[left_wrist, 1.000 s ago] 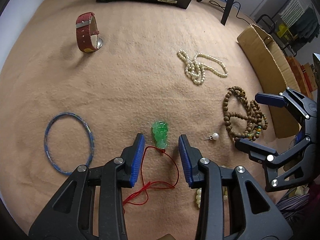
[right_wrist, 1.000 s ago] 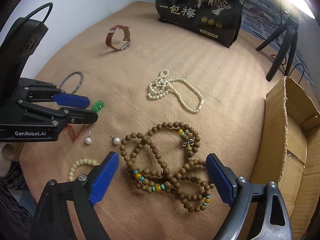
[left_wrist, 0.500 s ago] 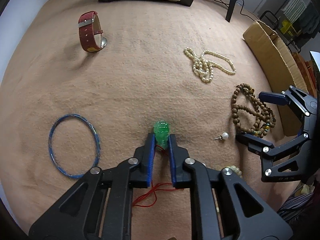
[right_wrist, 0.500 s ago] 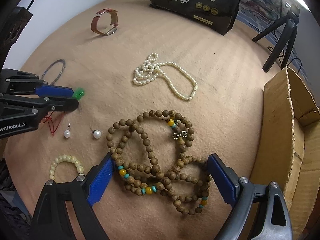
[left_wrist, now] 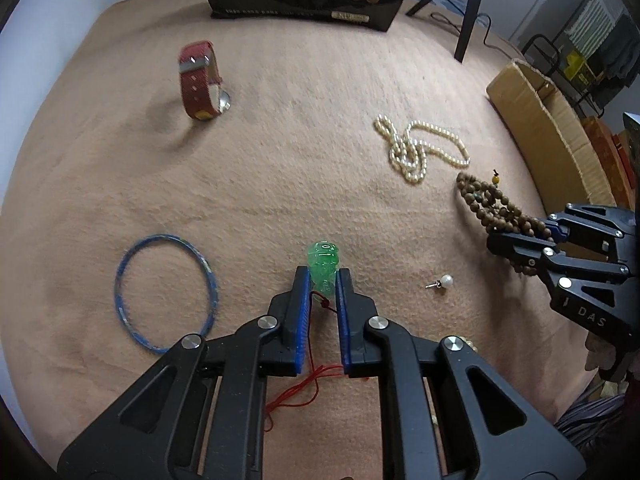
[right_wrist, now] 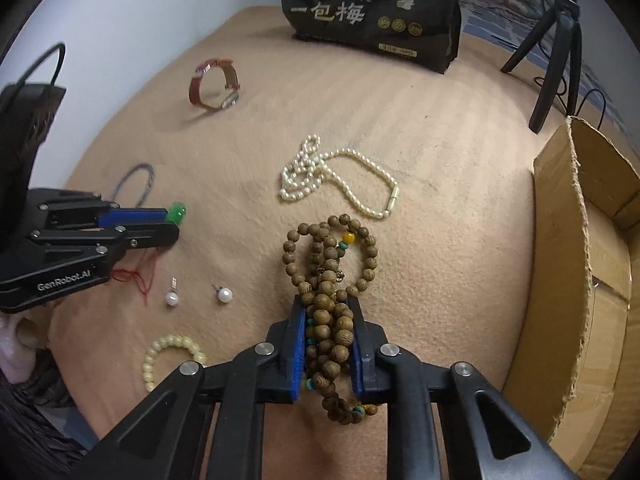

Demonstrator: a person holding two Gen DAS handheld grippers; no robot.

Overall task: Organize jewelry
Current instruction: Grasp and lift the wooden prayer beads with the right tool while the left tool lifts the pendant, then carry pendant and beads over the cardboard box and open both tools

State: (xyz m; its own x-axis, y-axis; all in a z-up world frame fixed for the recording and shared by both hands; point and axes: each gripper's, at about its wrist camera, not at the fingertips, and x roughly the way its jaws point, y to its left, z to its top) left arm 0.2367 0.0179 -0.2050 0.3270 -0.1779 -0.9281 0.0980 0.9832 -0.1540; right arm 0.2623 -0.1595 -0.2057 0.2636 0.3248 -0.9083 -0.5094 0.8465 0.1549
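Observation:
My left gripper (left_wrist: 323, 276) is shut on a green jade pendant (left_wrist: 323, 265); its red cord (left_wrist: 304, 390) trails back on the tan cloth. The pendant also shows in the right wrist view (right_wrist: 177, 213). My right gripper (right_wrist: 326, 306) is shut on a bunched wooden bead necklace (right_wrist: 326, 268), which also shows in the left wrist view (left_wrist: 490, 204). A white pearl necklace (right_wrist: 332, 178), a red-strap watch (right_wrist: 214, 88), a blue bangle (left_wrist: 166, 290), two pearl earrings (right_wrist: 198, 296) and a pale bead bracelet (right_wrist: 172, 354) lie on the cloth.
An open cardboard box (right_wrist: 592, 264) stands at the right edge of the cloth. A black snack bag (right_wrist: 370, 8) stands at the back. A black tripod (right_wrist: 556, 60) is at the back right. A white wall is on the left.
My right gripper has shut on the wooden bead necklace, bunching it. My left gripper closed on the green pendant and still holds it.

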